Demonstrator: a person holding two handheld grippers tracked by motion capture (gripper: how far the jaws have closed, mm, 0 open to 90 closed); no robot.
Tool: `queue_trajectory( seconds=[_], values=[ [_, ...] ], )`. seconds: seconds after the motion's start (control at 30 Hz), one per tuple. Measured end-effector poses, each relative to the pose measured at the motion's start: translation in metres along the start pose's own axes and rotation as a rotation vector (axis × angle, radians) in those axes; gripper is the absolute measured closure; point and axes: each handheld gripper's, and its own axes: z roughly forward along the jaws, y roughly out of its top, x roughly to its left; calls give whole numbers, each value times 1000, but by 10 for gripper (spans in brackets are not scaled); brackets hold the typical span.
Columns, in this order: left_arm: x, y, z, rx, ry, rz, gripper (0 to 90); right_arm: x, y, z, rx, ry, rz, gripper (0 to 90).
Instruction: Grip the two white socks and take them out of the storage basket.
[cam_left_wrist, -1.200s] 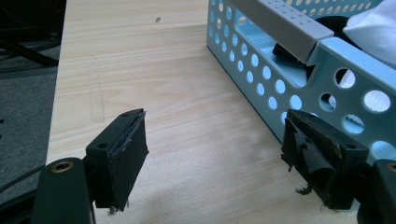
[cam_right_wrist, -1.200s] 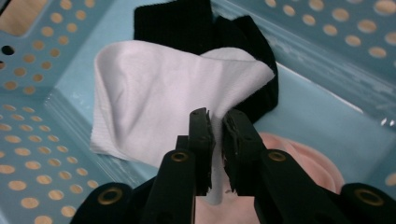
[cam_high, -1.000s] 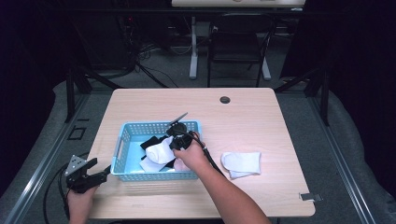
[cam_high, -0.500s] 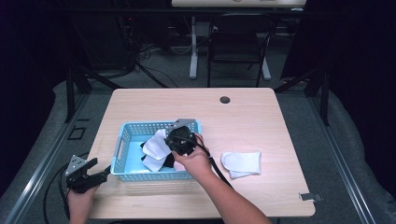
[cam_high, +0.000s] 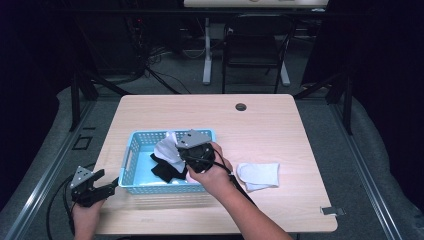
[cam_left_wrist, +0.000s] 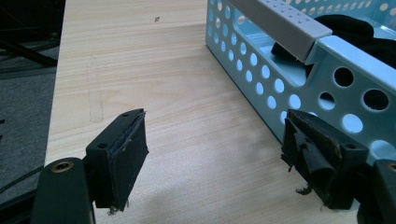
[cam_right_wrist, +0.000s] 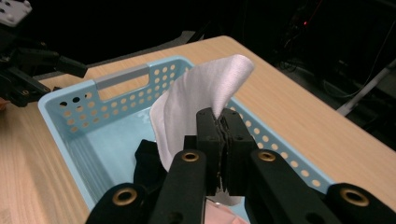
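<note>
Since the earlier frames the right gripper (cam_high: 181, 150) has risen over the basket (cam_high: 131, 150), drawing a white sock (cam_high: 167, 149) up with it. Table (cam_high: 280, 120): pale wood, bearing the basket toward the person's left and a second white sock (cam_high: 259, 175) lying flat to the basket's right, apart from it. Basket: light blue, perforated, with a black sock (cam_high: 165, 169) lying on its floor; in the right gripper view its grey-handled rim (cam_right_wrist: 122, 74) lies beyond the jaws. Right gripper (cam_right_wrist: 223, 122): jaws clamped on the white sock (cam_right_wrist: 196, 100), which hangs above the basket interior, clear of the black sock (cam_right_wrist: 148, 163). Left gripper (cam_high: 92, 186): held off the table's near left corner, jaws wide and empty; in the left gripper view (cam_left_wrist: 215, 149) they frame bare table beside the basket wall (cam_left_wrist: 280, 88). Step in hand, by judgement: lifting the white sock out of the basket. Next move calls for carrying it clear over the right rim and setting it beside the sock on the table, keeping the grip firm until it lies flat
</note>
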Motion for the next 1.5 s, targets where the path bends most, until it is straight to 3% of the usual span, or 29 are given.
queue_trajectory(
  seconds=[0.23, 0.33, 0.6, 0.87, 1.27, 1.5],
  values=[
    [0, 0, 0, -4, -1, -1, 222, -3, 4, -22, -69, -17, -30, 879],
    [-1, 0, 0, -1, 1, -1, 222, -2, 2, -29, -106, -17, -21, 879],
    [0, 0, 1, 2, 0, 0, 222, 1, -5, -37, -164, 18, 30, 879],
    [-1, 0, 1, -5, 0, -1, 222, -7, -14, -49, -241, 13, 83, 879],
    [-1, 0, 1, -4, 2, -1, 222, -28, -26, -88, -299, -54, 130, 879],
    [-1, 0, 1, -3, 3, -1, 222, -39, -33, -117, -304, -116, 139, 879]
  ],
)
